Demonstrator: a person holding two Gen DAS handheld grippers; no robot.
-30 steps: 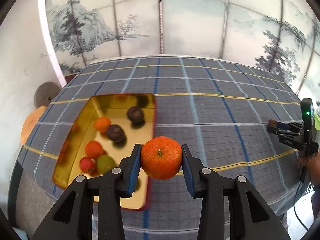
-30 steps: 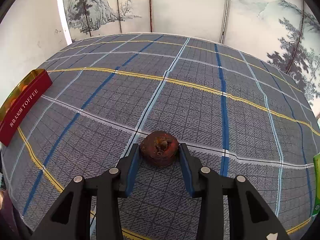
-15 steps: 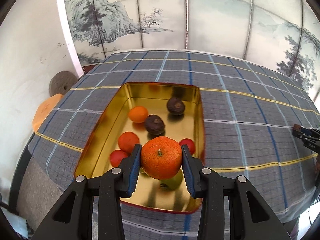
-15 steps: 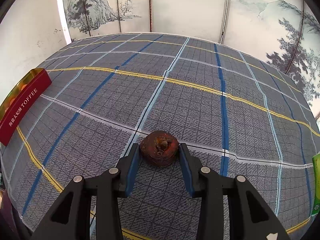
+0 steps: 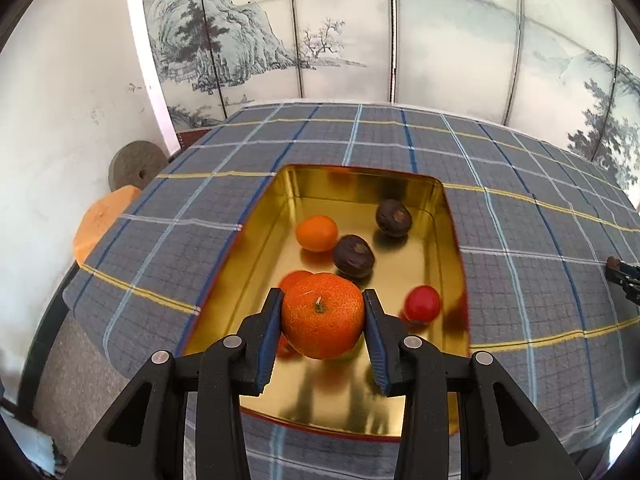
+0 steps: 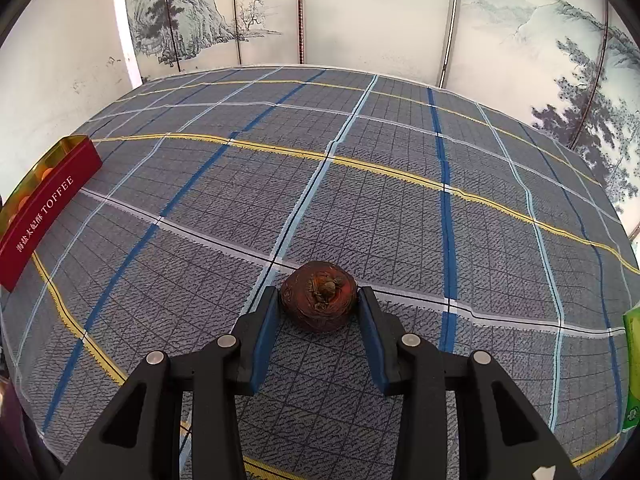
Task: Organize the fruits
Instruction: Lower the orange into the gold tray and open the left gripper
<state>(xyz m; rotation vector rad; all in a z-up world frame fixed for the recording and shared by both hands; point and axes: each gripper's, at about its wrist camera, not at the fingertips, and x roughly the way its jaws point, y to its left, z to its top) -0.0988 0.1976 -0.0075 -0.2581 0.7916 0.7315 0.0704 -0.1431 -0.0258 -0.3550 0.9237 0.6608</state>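
My left gripper [image 5: 323, 314] is shut on a large orange tangerine [image 5: 322, 316] and holds it above the near half of a gold tin [image 5: 448, 216]. In the tin lie a small orange [image 5: 317, 233], two dark brown fruits [image 5: 354, 256] [image 5: 393, 218], a red fruit [image 5: 421, 303] and others partly hidden behind the tangerine. My right gripper [image 6: 318, 308] is shut on a dark brown round fruit [image 6: 319, 301] that rests on the plaid cloth. The tin's red side [image 6: 44, 212] shows at the far left in the right wrist view.
A grey-blue plaid cloth [image 5: 520, 184] covers the table. The other gripper's tip [image 5: 622, 276] shows at the right edge of the left wrist view. An orange stool [image 5: 100, 220] and a grey stone disc [image 5: 136, 164] stand left of the table. A green packet [image 6: 632, 368] lies at the right edge.
My left gripper has carried the tangerine leftward from beside the tin to over its near half. My right gripper and the brown fruit have not moved.
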